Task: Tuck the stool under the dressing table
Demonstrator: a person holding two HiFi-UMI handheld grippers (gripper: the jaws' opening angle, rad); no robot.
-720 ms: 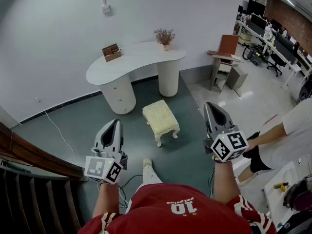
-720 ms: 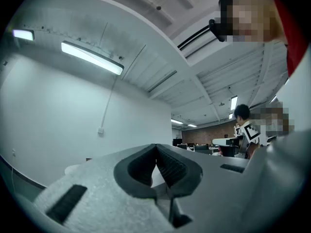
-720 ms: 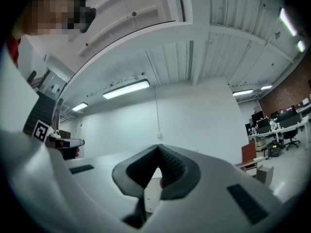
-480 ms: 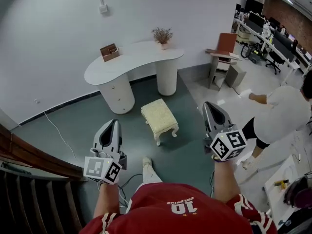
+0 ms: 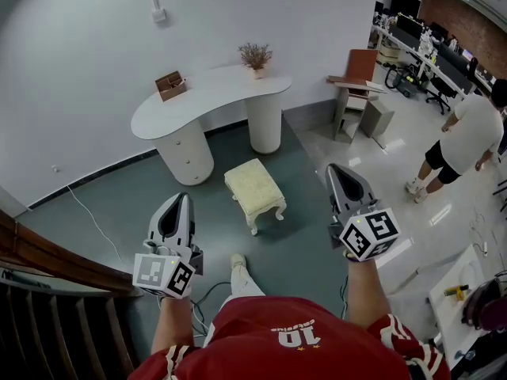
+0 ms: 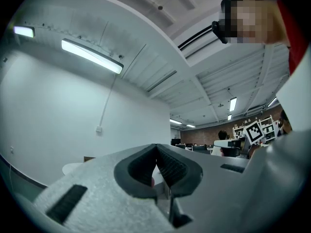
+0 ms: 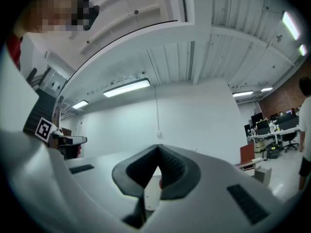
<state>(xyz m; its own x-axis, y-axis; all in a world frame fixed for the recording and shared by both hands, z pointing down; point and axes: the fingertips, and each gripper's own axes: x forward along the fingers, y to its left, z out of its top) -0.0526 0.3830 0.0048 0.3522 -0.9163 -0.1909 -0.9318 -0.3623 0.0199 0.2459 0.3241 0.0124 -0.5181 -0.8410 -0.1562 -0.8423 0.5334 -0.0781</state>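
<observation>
A cream cushioned stool point(image 5: 253, 192) on white carved legs stands on the grey-green floor, in front of the white kidney-shaped dressing table point(image 5: 202, 101). It sits outside the gap between the table's two round pedestals. My left gripper point(image 5: 186, 198) is held in the air to the stool's lower left, shut and empty. My right gripper point(image 5: 334, 169) hovers to the stool's right, also shut with nothing in it. In the left gripper view the jaws point(image 6: 156, 147) meet at the tips; the right gripper view shows the same point(image 7: 158, 147). Neither touches the stool.
A brown box point(image 5: 169, 85) and a dried plant point(image 5: 254, 57) stand on the table. A small side table with a red board point(image 5: 354, 93) is at the right. A person point(image 5: 467, 137) stands at far right. A wooden railing point(image 5: 47, 264) runs lower left; a white cable point(image 5: 87, 216) lies on the floor.
The person at the right has stood up and moved away toward the upper right. The view has shifted slightly; both grippers keep their places, shut.
</observation>
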